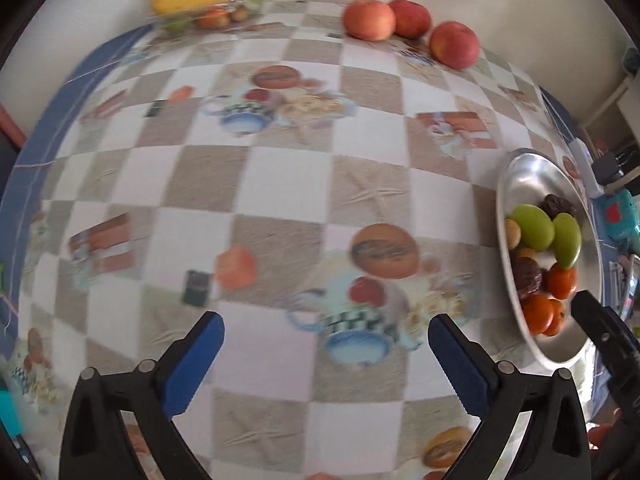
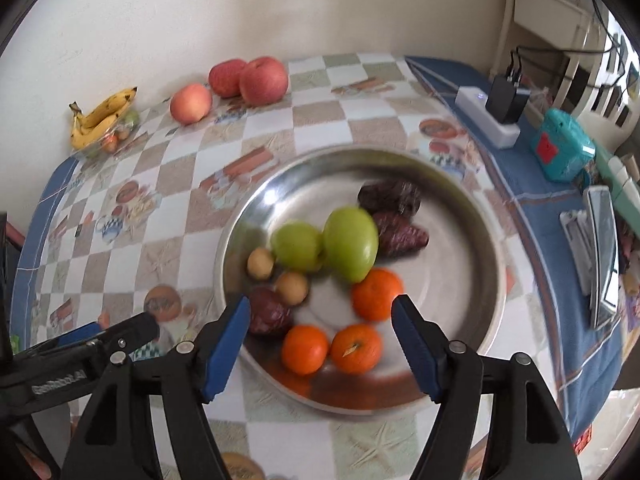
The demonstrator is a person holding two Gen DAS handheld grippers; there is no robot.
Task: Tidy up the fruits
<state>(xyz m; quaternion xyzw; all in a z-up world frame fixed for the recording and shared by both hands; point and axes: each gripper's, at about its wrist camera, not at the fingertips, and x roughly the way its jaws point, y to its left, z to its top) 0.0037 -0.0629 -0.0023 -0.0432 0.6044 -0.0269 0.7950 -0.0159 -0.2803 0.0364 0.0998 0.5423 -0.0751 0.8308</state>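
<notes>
Two grippers hang over the checked worktop [image 1: 280,184], each with its blue fingers spread wide and nothing between them. Nearest, the right gripper [image 2: 320,320] hovers above the near edge of the steel dish [image 2: 472,216], its fingers [image 2: 226,344] bracketing two oranges [image 2: 332,350]; a third orange [image 2: 376,294] lies just beyond. The left gripper [image 1: 326,352] points at bare cloth beside the dish.

Further into the dish lie two green fruits [image 2: 326,242], two small tan ones [image 2: 276,276] and three wrinkled dark ones [image 2: 394,216], all packed close together. At the far wall sit three apples [image 2: 240,84], with a bunch of bananas [image 2: 100,116] resting on a clear bowl of small fruit.

Likely trouble: the oranges touch one another, so closing fingers could catch two or nudge a neighbour rolling across the slick metal. A fingertip pressing on the dish rim might also tip it or slide it on the cloth.
</notes>
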